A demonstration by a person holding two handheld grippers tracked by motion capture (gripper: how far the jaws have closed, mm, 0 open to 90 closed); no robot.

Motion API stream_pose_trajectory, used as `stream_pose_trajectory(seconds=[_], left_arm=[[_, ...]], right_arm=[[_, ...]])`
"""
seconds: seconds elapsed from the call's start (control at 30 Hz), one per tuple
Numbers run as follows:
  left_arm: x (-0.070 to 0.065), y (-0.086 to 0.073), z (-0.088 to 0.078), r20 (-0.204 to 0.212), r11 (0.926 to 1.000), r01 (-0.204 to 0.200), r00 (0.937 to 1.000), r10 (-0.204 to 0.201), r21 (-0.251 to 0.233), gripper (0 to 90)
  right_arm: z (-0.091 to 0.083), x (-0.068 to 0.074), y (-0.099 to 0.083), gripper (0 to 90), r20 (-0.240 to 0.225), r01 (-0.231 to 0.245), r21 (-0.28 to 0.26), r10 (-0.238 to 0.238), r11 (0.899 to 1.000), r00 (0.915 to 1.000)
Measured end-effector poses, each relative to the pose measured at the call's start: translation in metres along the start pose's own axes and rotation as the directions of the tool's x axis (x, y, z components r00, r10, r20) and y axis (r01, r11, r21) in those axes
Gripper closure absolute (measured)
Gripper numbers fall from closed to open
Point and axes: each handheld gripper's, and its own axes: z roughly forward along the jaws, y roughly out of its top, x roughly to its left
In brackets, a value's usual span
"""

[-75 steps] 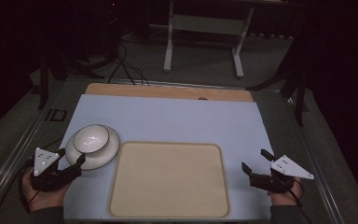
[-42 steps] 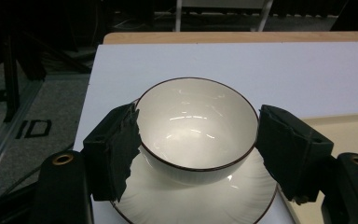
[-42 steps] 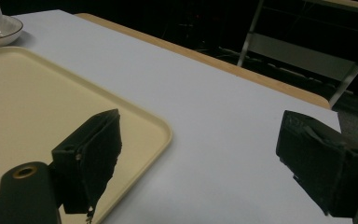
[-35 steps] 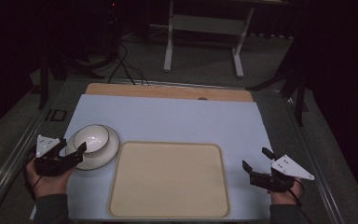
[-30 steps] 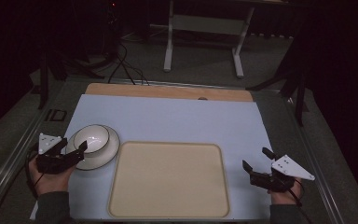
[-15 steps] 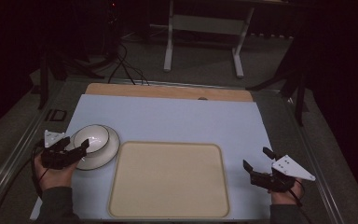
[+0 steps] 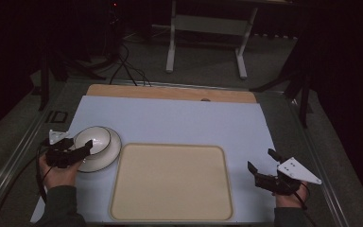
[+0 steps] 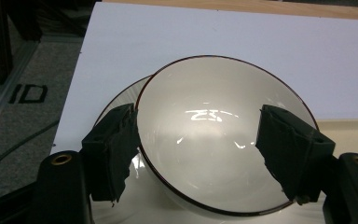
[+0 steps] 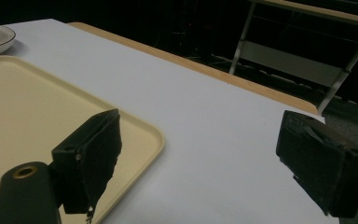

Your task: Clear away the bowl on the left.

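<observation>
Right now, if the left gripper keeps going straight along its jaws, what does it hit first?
The white bowl. The left gripper has its jaws open on either side of the bowl's rim, so the bowl on its plate comes first. Whether the pads already touch is unclear.

I counted one white bowl (image 7: pixel 92 139) between my left fingers (image 8: pixel 114 140), one white plate (image 7: pixel 105 158) under it, and one beige tray (image 7: pixel 171 182) beside my right fingers (image 9: pixel 93 154). One pale mat (image 7: pixel 179 118) lay beneath them all. I held two grippers, left (image 7: pixel 79 151) and right (image 7: pixel 261 166).
</observation>
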Motion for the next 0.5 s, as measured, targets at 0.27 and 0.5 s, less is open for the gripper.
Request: stream_pose_trajectory(seconds=[0.27,0.5], left_arm=[[0.003,-0.001,0.009,0.009,0.9988,0.023,0.9997,-0.024,0.042,27.5],[0.007,-0.003,0.016,0.014,0.9952,0.054,0.9984,-0.055,0.082,27.3]], right_arm=[[-0.001,0.0,0.0,13.7,0.008,0.0,-0.003,0.0,1.0,1.0],[-0.002,0.0,0.0,13.7,0.013,0.004,-0.008,-0.004,1.0,0.9999]])
